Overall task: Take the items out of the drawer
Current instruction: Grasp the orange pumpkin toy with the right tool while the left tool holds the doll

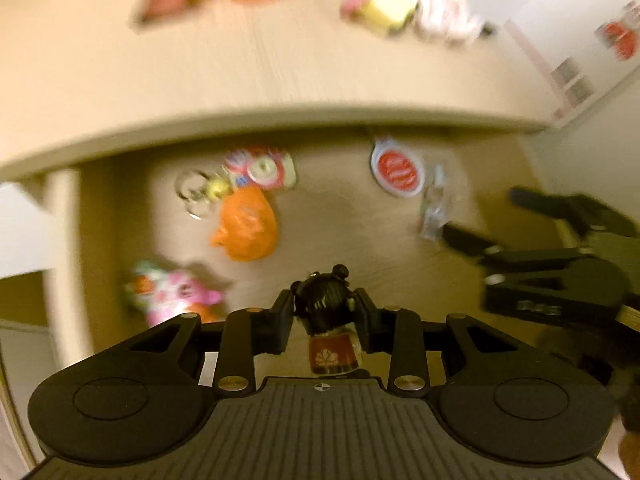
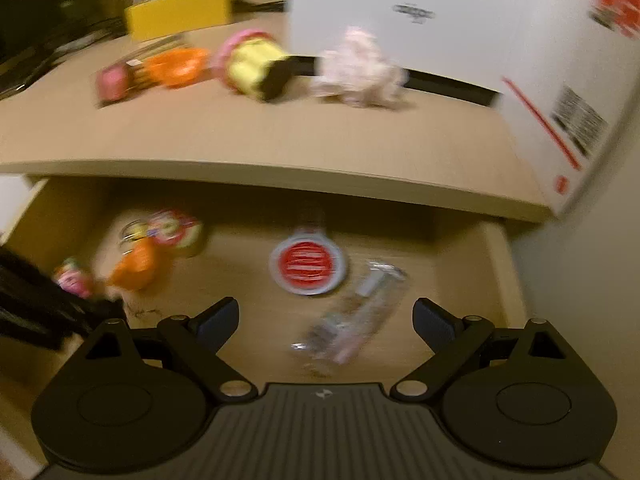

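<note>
My left gripper [image 1: 323, 306] is shut on a small bottle [image 1: 326, 320] with a black ribbed cap and a red label, held above the open wooden drawer [image 1: 112, 216]. On the drawer floor lie an orange pouch [image 1: 246, 226], a pink toy [image 1: 172, 294], a key ring with a round colourful charm [image 1: 240, 176], a red-and-white round badge [image 1: 398, 170] and a clear packet [image 1: 434, 208]. My right gripper [image 2: 326, 322] stands open over the clear packet [image 2: 352, 320], with nothing pressed between its fingers; it shows at the right edge of the left wrist view too.
The tabletop [image 2: 240, 136] above the drawer carries a yellow roll [image 2: 252, 64], an orange item [image 2: 176, 66], a pink item [image 2: 114, 82], a fluffy white toy [image 2: 360, 72] and a yellow box [image 2: 180, 10]. A large white carton [image 2: 460, 40] stands at the right.
</note>
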Action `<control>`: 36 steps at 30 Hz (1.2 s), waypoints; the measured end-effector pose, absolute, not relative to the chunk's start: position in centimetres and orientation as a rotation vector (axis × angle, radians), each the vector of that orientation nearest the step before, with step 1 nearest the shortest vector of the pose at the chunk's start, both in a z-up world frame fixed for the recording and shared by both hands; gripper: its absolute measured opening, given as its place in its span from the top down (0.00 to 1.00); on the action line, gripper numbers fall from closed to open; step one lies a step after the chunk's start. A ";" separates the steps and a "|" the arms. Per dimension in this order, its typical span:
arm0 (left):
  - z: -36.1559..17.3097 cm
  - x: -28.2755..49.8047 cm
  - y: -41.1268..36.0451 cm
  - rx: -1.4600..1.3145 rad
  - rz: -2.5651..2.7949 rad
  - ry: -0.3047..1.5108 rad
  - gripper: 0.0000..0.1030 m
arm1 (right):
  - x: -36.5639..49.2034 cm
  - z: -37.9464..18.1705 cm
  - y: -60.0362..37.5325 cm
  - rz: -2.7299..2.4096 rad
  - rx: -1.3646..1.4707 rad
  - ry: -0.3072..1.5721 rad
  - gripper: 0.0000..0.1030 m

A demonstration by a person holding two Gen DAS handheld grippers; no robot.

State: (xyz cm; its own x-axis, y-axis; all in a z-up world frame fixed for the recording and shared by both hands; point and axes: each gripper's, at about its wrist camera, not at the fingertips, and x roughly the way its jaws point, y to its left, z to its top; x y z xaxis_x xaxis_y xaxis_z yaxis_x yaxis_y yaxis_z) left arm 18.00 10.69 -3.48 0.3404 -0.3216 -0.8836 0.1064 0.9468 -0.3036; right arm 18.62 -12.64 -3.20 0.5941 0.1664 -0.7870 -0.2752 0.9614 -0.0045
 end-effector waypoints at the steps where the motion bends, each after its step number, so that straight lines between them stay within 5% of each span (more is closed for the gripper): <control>1: -2.5 17.3 11.7 -0.220 -0.273 1.172 0.65 | 18.7 -2.9 -12.2 0.298 -0.130 0.908 0.08; 10: -0.6 15.1 15.8 -0.235 -0.166 1.149 0.65 | 22.6 -3.3 -3.4 0.640 -0.114 1.009 0.08; 18: -1.7 14.7 15.7 -0.264 -0.194 1.198 0.65 | 25.4 -7.8 2.3 0.623 -0.188 1.140 0.36; 20: -1.8 14.7 15.6 -0.269 -0.197 1.201 0.65 | 25.7 -8.5 2.7 0.622 -0.209 1.173 0.54; 36: 3.3 19.0 14.1 -0.240 -0.305 1.037 0.65 | 22.0 1.7 -5.9 0.447 -0.160 0.955 0.55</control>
State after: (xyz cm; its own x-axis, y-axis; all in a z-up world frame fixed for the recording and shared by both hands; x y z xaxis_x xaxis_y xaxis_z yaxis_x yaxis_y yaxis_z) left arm 19.05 14.09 3.32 0.4732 -0.3587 -0.8046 0.1345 0.9321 -0.3364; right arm 21.97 -5.93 1.71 0.4947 0.2976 -0.8165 -0.4366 0.8975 0.0626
